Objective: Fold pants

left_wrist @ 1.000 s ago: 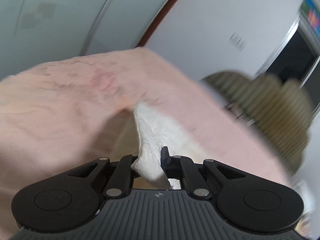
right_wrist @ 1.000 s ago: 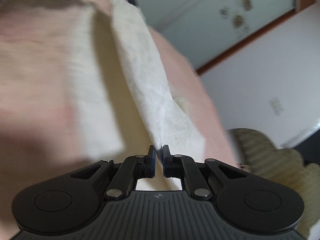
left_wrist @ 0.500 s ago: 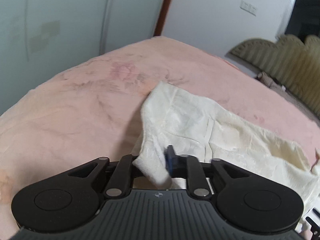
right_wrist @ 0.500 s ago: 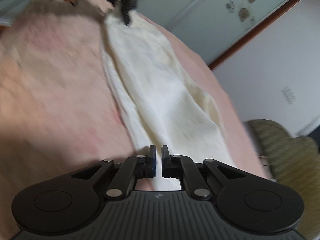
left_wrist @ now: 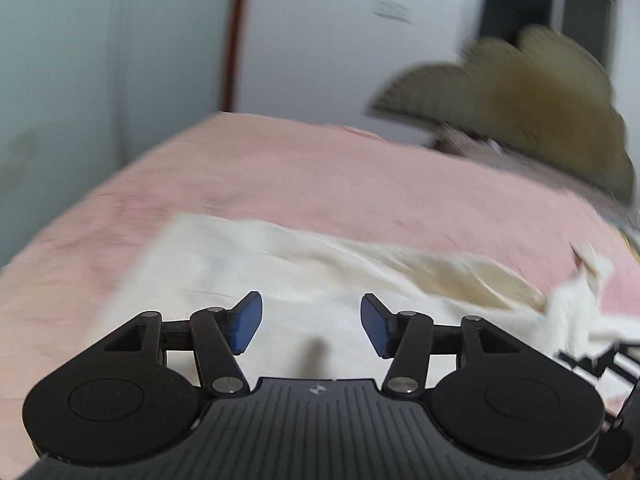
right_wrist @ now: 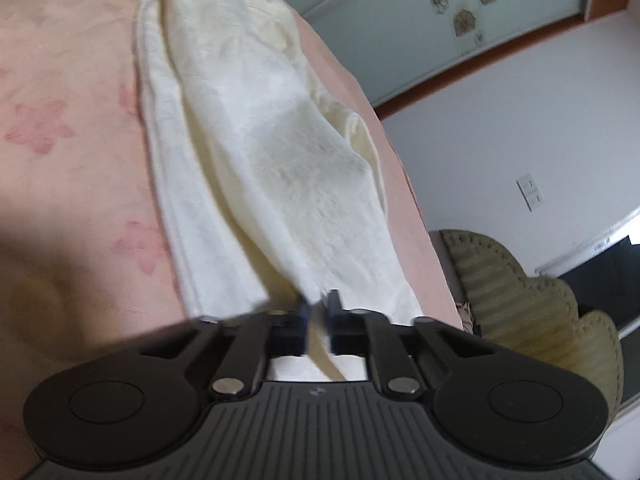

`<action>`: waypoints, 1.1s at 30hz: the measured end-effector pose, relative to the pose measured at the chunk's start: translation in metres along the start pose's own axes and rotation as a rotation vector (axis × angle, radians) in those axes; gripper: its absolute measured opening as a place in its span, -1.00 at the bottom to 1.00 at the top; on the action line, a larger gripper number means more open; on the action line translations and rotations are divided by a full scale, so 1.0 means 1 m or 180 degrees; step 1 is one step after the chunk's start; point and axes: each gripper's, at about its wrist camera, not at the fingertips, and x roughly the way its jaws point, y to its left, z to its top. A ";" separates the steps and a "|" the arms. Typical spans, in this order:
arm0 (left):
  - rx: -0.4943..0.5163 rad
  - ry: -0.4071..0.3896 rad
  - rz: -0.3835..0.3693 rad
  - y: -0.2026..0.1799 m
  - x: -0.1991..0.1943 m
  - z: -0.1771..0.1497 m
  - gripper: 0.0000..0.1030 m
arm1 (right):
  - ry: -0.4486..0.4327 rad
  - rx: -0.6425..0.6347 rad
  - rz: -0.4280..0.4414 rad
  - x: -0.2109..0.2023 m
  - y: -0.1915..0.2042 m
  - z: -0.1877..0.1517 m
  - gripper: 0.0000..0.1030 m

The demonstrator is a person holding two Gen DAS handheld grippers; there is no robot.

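I'm at the laying-out step: the cream pants (right_wrist: 260, 152) lie stretched along the pink bed (left_wrist: 360, 184), not yet folded over. My left hand-held gripper (left_wrist: 311, 326) hovers just above one end of the pants with its jaws opening and nothing between the blue pads (left_wrist: 246, 326). My right hand-held gripper (right_wrist: 317, 320) is pinched closed on a thin edge of the cloth at the other end. That end looks like a leg hem, though blur around the tips makes me unsure. Next I judge I need the left to pinch an edge again so both ends can be carried across together. The bedspread is soft and flower-printed; beyond it stand a padded olive headboard (right_wrist: 532, 300), white walls and sliding glass wardrobe doors (right_wrist: 460, 12).
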 end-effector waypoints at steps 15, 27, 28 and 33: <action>0.0796 -0.0061 -0.0329 -0.102 0.055 -0.042 0.20 | 0.0107 0.1326 0.0572 -0.064 -0.056 -0.039 -0.79; 0.0817 -0.0016 -0.0299 -0.107 0.073 -0.061 0.47 | 0.0950 0.3337 -0.0615 -0.044 -0.151 -0.162 0.12; 0.0844 -0.0021 -0.0279 -0.108 0.074 -0.060 0.52 | 0.0932 0.3279 -0.0705 -0.032 -0.162 -0.157 0.12; 0.0768 0.0040 -0.0309 -0.105 0.078 -0.060 0.73 | 0.1035 0.2797 -0.0804 0.062 -0.203 -0.141 0.33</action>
